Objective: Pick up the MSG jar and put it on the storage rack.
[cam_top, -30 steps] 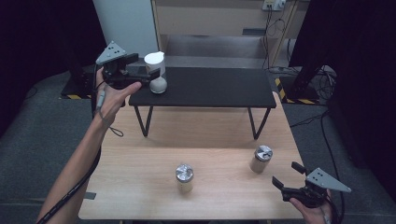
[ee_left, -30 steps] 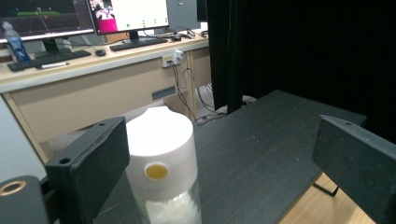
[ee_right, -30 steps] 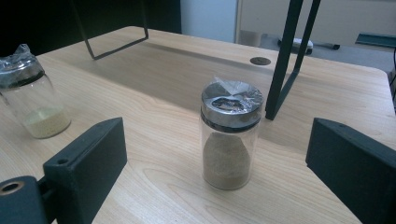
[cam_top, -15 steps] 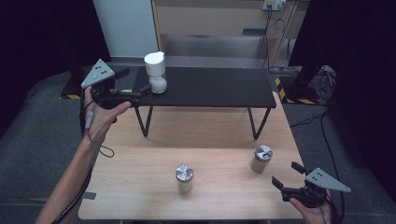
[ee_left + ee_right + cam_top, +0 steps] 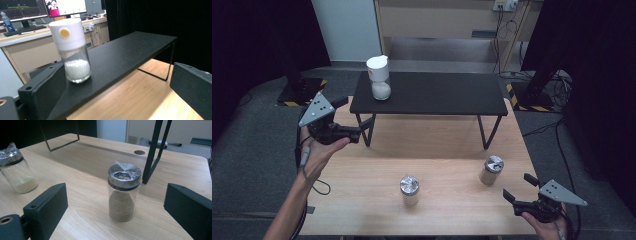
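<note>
A light wooden table [image 5: 447, 145] carries a low black rectangular shelf on thin metal legs [image 5: 437, 92], which spans its far half. At the shelf's left end stands 1 clear glass jar with a tall white cap and white grains inside [image 5: 378, 77]. On the bare wood in front stand 2 well-separated glass jars: 1 foil-topped with pale yellow grains [image 5: 409, 190], 1 foil-topped with tan powder [image 5: 491, 171], nearer the right edge.

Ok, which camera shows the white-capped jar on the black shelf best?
The left gripper view: the white-capped jar stands close and sharp, with its yellow dot and the white grains inside plain to see. The high view shows the jar small and far off, at the left end of the black shelf.
</note>
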`<state>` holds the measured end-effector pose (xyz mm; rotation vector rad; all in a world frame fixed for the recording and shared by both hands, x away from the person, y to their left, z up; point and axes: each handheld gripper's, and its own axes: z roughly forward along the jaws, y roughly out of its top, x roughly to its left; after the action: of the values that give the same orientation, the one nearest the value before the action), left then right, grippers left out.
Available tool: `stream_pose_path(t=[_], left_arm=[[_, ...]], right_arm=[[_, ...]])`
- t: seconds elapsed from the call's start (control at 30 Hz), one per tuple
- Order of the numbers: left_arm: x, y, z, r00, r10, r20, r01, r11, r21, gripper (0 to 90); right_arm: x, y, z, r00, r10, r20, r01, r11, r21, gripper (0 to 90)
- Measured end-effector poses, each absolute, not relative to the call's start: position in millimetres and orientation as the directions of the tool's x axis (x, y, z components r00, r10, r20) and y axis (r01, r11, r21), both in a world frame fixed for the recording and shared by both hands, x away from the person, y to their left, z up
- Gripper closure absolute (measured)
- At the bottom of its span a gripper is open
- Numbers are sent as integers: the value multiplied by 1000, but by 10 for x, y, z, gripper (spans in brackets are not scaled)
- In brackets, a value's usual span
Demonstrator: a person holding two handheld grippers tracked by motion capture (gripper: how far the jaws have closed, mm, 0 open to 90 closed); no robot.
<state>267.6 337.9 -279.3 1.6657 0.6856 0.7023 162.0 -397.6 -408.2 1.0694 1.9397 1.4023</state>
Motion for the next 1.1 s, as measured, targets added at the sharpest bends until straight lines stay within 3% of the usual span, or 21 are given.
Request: stream_pose_path(t=[1.1], left_arm=[[1994, 3683, -3617, 666, 743, 61, 108, -177, 978, 0]], right_arm=[[1621, -3967, -4079, -554, 831, 37, 298, 157, 941, 55]])
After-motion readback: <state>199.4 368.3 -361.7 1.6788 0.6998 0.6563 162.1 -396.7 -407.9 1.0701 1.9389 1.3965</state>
